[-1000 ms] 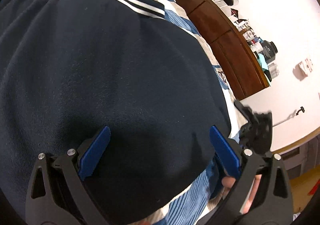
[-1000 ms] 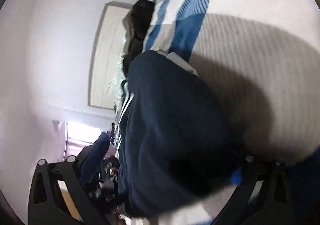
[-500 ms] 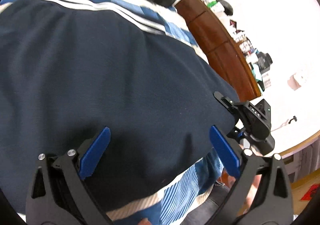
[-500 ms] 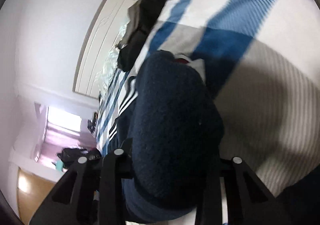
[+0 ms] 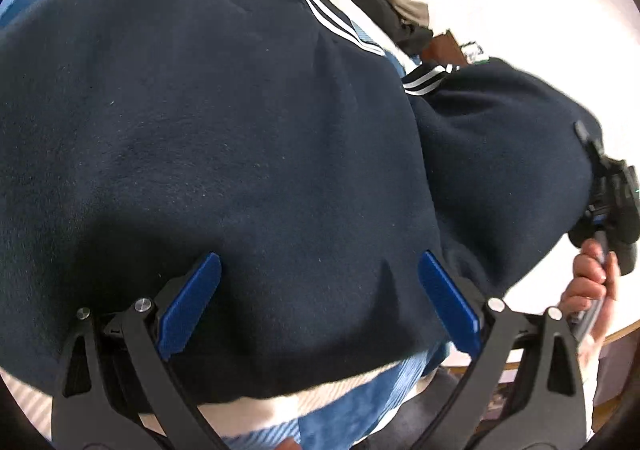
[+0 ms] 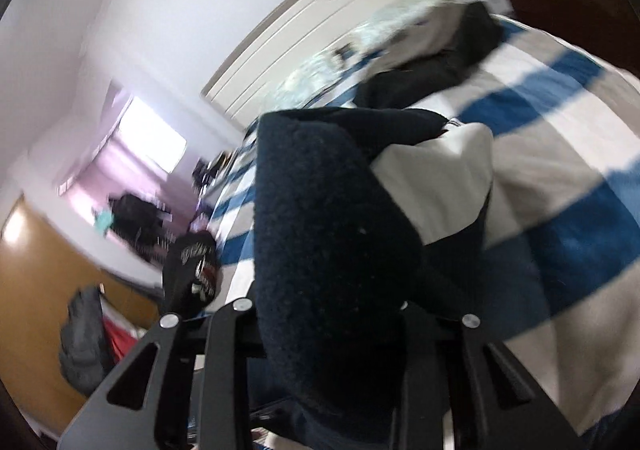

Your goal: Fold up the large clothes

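Right gripper (image 6: pixel 332 314) is clamping a thick bunch of the navy fleece garment (image 5: pixel 224 138), jaws drawn in tight on the fabric, and is holding that part raised off the bed (image 6: pixel 560 154). Left gripper (image 5: pixel 318 290) is hovering with jaws spread wide over the garment's near hem, pads not pinching anything. Garment is lying directly ahead of and under the left gripper, spread across the striped blue-and-white bed; the lifted flap is hanging to its right. Progress looks early: one side is being picked up for a fold, no finished fold showing, remaining folds and smoothing left. Fabric is looking bulky, fuzzy, dark navy, with white stripes (image 5: pixel 320 10) along the far edge and a white inner patch (image 6: pixel 436 178).
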`<action>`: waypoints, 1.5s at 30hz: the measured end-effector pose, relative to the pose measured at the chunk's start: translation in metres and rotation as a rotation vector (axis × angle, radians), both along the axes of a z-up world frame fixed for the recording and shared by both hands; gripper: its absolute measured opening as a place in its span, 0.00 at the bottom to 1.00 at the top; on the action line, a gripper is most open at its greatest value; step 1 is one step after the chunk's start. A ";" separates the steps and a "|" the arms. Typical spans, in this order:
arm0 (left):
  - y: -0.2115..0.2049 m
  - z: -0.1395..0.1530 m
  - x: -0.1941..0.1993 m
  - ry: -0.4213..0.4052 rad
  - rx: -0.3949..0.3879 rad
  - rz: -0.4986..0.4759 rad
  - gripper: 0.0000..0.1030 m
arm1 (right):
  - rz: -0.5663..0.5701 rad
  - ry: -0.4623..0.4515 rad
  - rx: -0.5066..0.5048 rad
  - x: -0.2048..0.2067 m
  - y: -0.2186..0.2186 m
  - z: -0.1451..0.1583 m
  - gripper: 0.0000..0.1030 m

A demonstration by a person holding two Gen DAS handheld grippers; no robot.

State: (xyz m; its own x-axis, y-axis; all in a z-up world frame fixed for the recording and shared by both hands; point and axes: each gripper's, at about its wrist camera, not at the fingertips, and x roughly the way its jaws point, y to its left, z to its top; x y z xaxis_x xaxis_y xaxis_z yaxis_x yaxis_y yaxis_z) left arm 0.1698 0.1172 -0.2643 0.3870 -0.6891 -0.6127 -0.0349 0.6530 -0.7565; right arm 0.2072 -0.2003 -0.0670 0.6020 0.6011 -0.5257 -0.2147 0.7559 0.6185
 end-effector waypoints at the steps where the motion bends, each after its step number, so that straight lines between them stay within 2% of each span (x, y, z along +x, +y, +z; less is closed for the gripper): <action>1: 0.003 0.000 0.000 0.006 -0.016 0.007 0.94 | 0.032 -0.002 -0.023 0.004 0.020 0.006 0.29; 3: 0.012 0.011 -0.004 -0.009 -0.030 0.026 0.94 | 0.068 0.003 -0.054 0.008 0.045 0.011 0.29; 6: 0.028 0.032 -0.019 -0.069 0.037 0.073 0.94 | 0.137 0.026 -0.121 0.013 0.091 0.012 0.29; 8: 0.047 0.037 -0.031 -0.073 0.080 0.116 0.94 | 0.166 0.042 -0.138 0.014 0.113 0.010 0.29; 10: 0.061 0.026 -0.037 -0.042 0.087 0.124 0.94 | 0.193 0.047 -0.154 0.013 0.132 0.007 0.29; 13: 0.070 0.006 -0.034 -0.003 0.055 0.129 0.94 | 0.238 0.054 -0.168 0.009 0.159 0.005 0.29; 16: 0.077 -0.004 -0.034 0.000 0.021 0.146 0.94 | 0.297 0.064 -0.196 0.002 0.188 0.002 0.29; 19: 0.074 -0.008 -0.033 -0.022 0.028 0.139 0.94 | 0.368 0.079 -0.252 -0.009 0.221 -0.004 0.29; 25: 0.084 -0.003 -0.042 -0.026 -0.046 0.168 0.94 | 0.499 0.137 -0.407 -0.034 0.273 -0.052 0.29; 31: 0.093 -0.009 -0.042 -0.026 -0.093 0.163 0.94 | 0.531 0.234 -0.476 -0.040 0.279 -0.109 0.30; 33: 0.093 -0.011 -0.040 -0.036 -0.104 0.156 0.94 | 0.538 0.236 -0.499 -0.041 0.276 -0.120 0.36; 36: 0.104 -0.013 -0.043 -0.047 -0.108 0.147 0.94 | 0.569 0.176 -0.508 -0.051 0.274 -0.113 0.49; 38: 0.104 -0.013 -0.042 -0.053 -0.115 0.146 0.94 | 0.605 0.133 -0.482 -0.059 0.271 -0.099 0.76; 40: 0.104 -0.014 -0.042 -0.054 -0.121 0.141 0.94 | 0.653 0.078 -0.477 -0.073 0.269 -0.081 0.92; 42: 0.105 -0.014 -0.044 -0.051 -0.140 0.140 0.94 | 0.686 -0.014 -0.502 -0.091 0.263 -0.061 0.92; 45: 0.105 -0.013 -0.046 -0.055 -0.112 0.098 0.94 | 0.657 -0.186 -0.628 -0.120 0.254 -0.040 0.96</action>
